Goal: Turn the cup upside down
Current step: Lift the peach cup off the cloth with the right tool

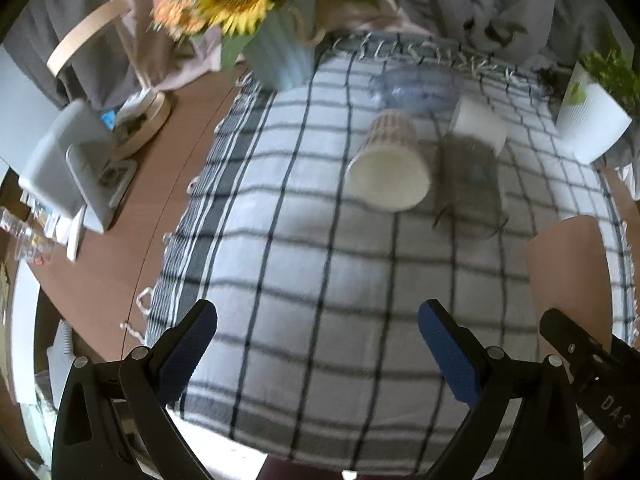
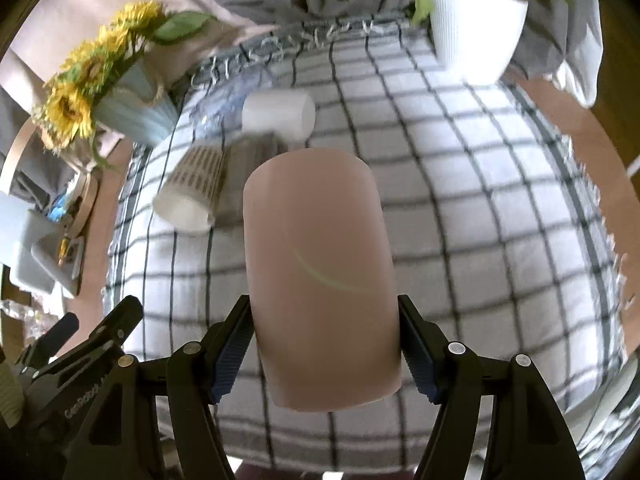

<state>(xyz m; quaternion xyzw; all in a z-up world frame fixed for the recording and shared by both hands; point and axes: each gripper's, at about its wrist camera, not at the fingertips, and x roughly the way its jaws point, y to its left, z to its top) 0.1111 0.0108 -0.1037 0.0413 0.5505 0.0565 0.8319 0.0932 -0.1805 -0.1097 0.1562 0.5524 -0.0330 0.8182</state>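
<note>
Pink cup [image 2: 320,272] pinched at its sides in right gripper [image 2: 326,354], lifted above checked cloth [image 2: 480,200] for room to turn over. Left gripper [image 1: 318,344] spread wide, empty, clear of patterned cup [image 1: 390,160].

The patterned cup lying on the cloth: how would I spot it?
Start at the sunflower vase on the checked tablecloth. Toward the cloth's middle, a patterned cup lies tipped over, its white mouth facing the camera. Unlike the plain white cup beside it, its side carries rows of brown dashes.
</note>
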